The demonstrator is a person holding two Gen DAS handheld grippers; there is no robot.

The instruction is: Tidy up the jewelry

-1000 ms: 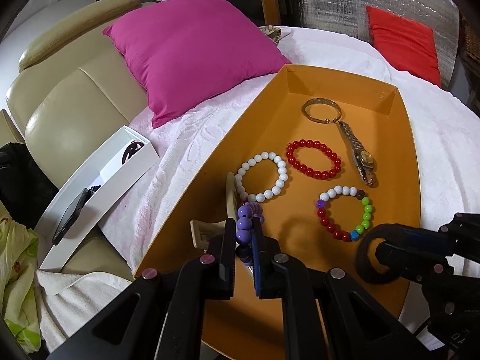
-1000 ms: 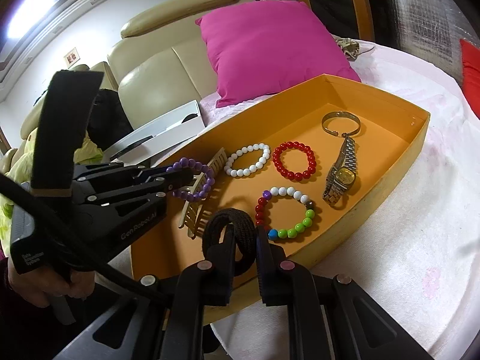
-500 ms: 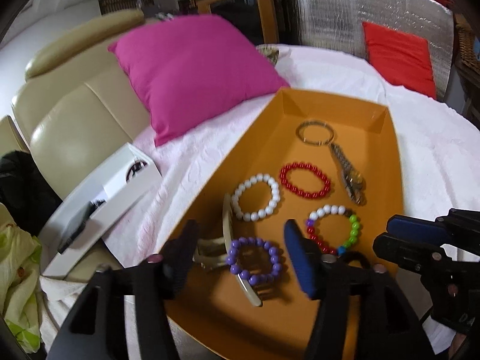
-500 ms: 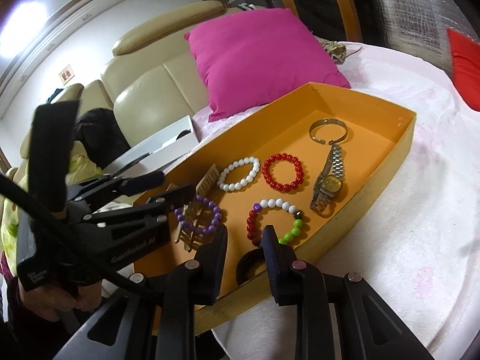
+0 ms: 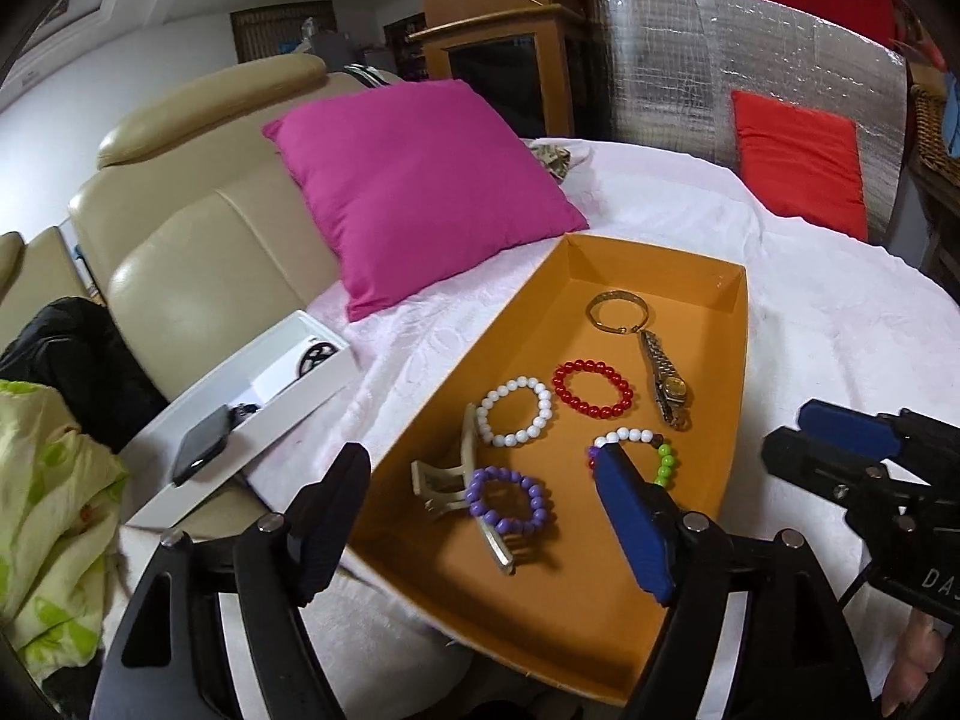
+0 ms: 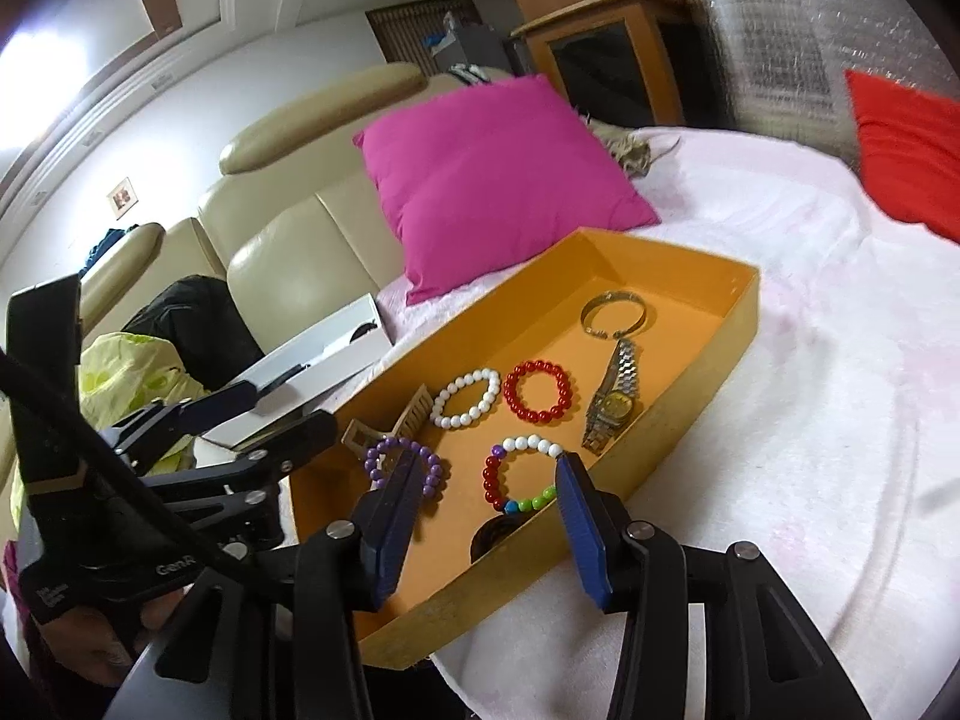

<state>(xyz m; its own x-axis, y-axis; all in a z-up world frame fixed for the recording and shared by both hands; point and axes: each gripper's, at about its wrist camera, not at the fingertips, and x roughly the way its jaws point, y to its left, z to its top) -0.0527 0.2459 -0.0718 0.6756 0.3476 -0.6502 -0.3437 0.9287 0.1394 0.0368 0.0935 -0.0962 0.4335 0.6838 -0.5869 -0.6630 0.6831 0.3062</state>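
While both grippers hang over the near end of the orange tray (image 5: 735, 372), nothing is held in either one. The left gripper (image 5: 480, 516) has its jaws spread wide, and they have just been opening. The purple bead bracelet (image 5: 507, 498) lies flat on the tray floor below the gap, free of the pads. It rests partly on a beige hair claw clip (image 5: 462, 480).

The right gripper (image 6: 483, 516) has its jaws apart too, and they have just been opening. A black band (image 6: 495, 534) sits in the near corner of the tray under them, partly hidden by the tray wall.

Further in lie a white bead bracelet (image 5: 516, 411) and a red bead bracelet (image 5: 594, 389), side by side. Close to the right gripper is a bracelet of many colours (image 6: 522, 474). A metal wristwatch (image 6: 615, 399) lies along the right wall, and a gold bangle (image 6: 615, 315) sits at its far end.

The tray stands on a white cloth (image 6: 810, 420). A pink cushion (image 5: 420, 192) leans on a cream sofa (image 5: 198, 252) behind it.
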